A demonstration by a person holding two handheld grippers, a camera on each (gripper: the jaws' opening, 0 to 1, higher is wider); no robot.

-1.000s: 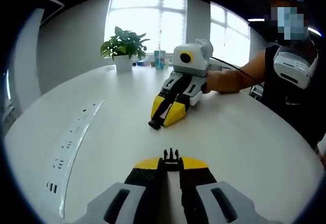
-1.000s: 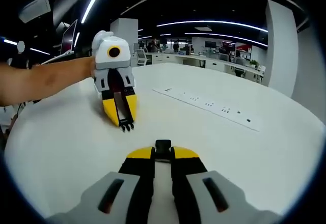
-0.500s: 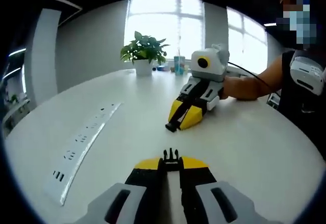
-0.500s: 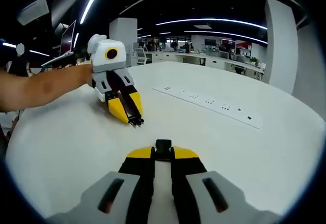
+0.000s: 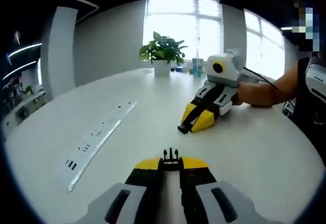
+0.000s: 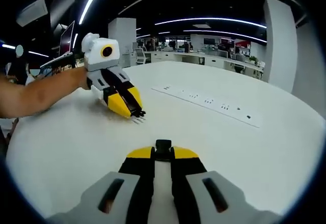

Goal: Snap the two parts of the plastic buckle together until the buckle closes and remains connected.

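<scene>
Your left gripper (image 5: 171, 159) has its jaws clamped on the pronged buckle half (image 5: 171, 155), whose prongs stick out just past the yellow jaw tips. Your right gripper (image 6: 163, 150) has its jaws clamped on the socket buckle half (image 6: 163, 145), a small black block showing between the tips. The two halves are well apart and not yet joined.

In the left gripper view, your right gripper (image 5: 192, 124) lies ahead and to the right of your jaws, low over the white surface (image 5: 127, 137), its yellow tips pointing down-left. Compared with a second ago it sits farther right and higher in this view, and the power strip (image 5: 99, 135) and potted plant (image 5: 163, 56) have slid right with it, so most of that shift is your own camera turning. The forearm (image 5: 267, 91) behind that gripper also now shows farther right.

In the right gripper view, your left gripper (image 6: 133, 111) lies ahead and to the left of your jaws. A second ago its tips pointed nearly straight toward you; now they angle off to the right, and the body has tilted over with them. The power strip (image 6: 209, 103) to the right has barely moved in this view, so here the change is the left gripper's own turn.
</scene>
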